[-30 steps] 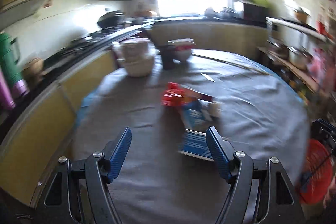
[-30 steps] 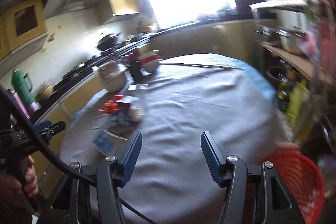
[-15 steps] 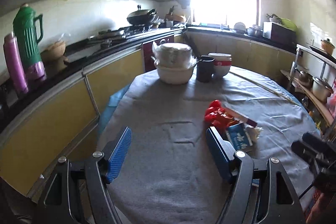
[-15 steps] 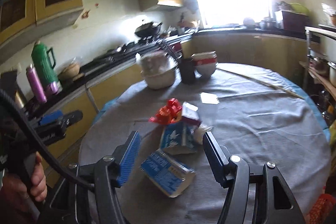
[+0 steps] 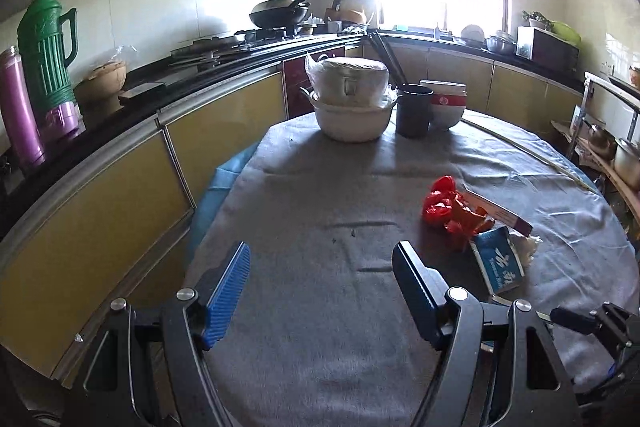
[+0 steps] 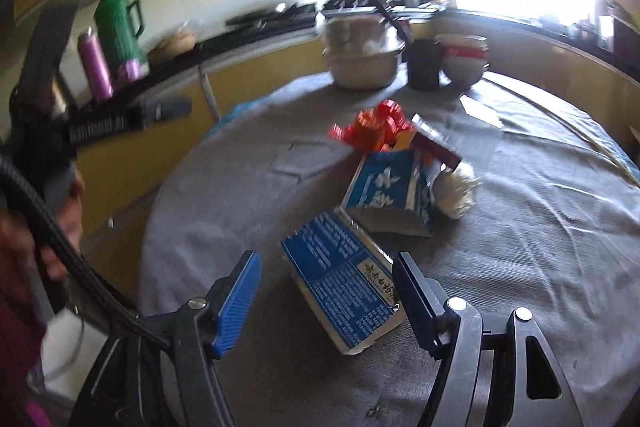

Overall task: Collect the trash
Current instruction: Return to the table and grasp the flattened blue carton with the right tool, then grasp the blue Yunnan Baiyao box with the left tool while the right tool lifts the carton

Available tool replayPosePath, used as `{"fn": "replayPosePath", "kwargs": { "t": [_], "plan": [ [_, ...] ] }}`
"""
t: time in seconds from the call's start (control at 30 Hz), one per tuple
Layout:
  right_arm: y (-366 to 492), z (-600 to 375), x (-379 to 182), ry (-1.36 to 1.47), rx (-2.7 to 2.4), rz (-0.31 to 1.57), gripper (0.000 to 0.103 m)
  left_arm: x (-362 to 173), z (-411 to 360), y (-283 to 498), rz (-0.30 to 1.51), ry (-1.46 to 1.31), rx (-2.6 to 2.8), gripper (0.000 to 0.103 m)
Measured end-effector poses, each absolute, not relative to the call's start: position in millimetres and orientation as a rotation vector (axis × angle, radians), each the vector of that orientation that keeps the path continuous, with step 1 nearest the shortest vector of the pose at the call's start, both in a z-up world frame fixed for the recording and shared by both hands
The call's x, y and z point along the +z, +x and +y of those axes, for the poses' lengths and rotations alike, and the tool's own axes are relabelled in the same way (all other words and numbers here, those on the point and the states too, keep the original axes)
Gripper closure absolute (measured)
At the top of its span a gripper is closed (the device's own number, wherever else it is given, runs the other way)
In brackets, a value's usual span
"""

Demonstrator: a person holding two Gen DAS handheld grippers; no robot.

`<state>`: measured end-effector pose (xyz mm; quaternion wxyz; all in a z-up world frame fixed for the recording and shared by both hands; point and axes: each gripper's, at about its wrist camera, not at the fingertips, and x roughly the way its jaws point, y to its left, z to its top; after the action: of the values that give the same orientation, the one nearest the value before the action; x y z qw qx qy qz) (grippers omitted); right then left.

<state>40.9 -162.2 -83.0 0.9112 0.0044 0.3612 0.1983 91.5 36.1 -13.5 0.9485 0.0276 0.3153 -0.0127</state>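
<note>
Trash, a flattened blue carton lying on the grey-clothed table, is sitting between the right gripper jaws, which have just been opening and next need lowering and closing, while the left gripper is hanging wide and empty.

Tablecloth grey, blue sheet beneath. Wrapper red-orange. Cartons blue with white print – near carton dense text, far carton white flower motif. Crumpled tissue white. Gripper pads blue, ribbed. Flask green; bottle purple. Cabinet fronts yellow. Bowl white – red band.
</note>
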Motion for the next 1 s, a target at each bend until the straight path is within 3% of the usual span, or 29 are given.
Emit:
{"fn": "replayPosePath", "kwargs": {
  "t": [0.4, 0.83, 1.0],
  "plan": [
    [72.1, -163.6, -105.8, -0.074, 0.5, 0.784, 0.028, -26.2, 20.2, 108.7, 0.703, 0.08, -0.066, 0.029],
    [43.5, -160.3, -104.4, -0.084, 0.516, 0.775, 0.027, -15.3, -7.8, 107.1, 0.732, 0.087, -0.127, 0.029],
    [40.9, -166.5, -107.3, -0.061, 0.463, 0.788, 0.038, -9.7, -14.2, 103.3, 0.751, 0.078, -0.161, 0.029]
  ]
}}
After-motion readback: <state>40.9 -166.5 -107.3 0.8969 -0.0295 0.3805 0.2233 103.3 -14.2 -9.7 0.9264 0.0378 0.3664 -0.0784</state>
